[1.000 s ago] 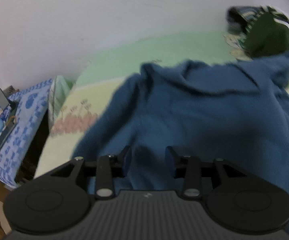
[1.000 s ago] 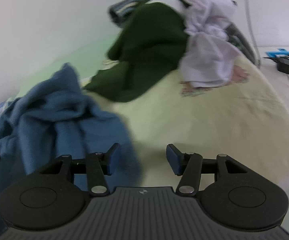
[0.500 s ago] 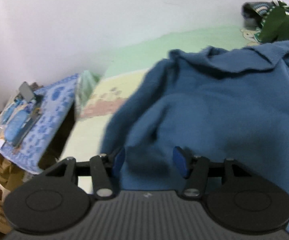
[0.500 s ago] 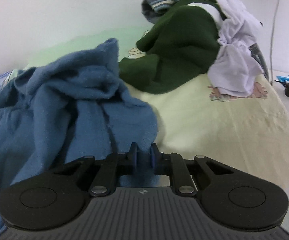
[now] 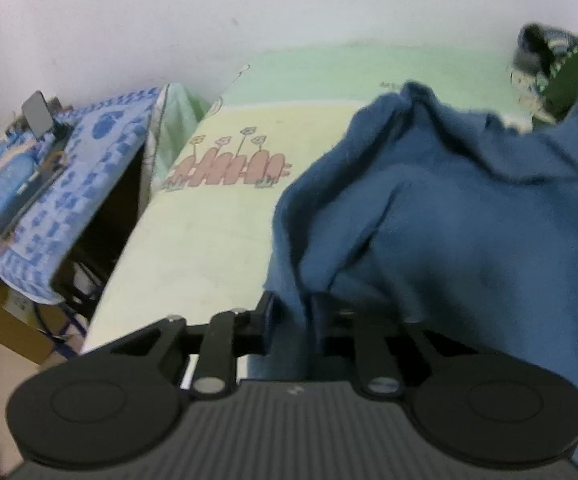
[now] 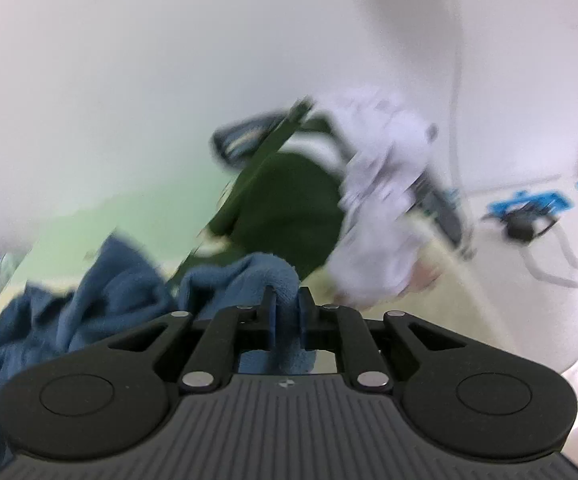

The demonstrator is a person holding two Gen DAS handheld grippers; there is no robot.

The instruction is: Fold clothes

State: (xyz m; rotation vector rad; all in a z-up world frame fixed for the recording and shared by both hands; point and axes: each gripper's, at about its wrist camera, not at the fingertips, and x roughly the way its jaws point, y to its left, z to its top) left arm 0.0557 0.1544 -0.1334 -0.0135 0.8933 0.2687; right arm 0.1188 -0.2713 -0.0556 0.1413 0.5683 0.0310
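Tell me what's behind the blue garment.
Behind the blue garment lie a green garment and a white one. Their lower parts are covered by it.

We see bare bed (image 5: 209, 240) left of the blue garment (image 5: 469, 220), room to pass. Beyond it, the cloth-covered stand (image 5: 89, 168) blocks the bed's left edge. Ahead of us, a dark green garment (image 6: 289, 200) and white clothes (image 6: 385, 208) crowd the far corner.

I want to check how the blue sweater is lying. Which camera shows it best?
The left wrist view: the blue sweater fills its right half, fairly sharp, with folds and edge visible on the bed. The right wrist view shows only a blurred bunch at lower left.
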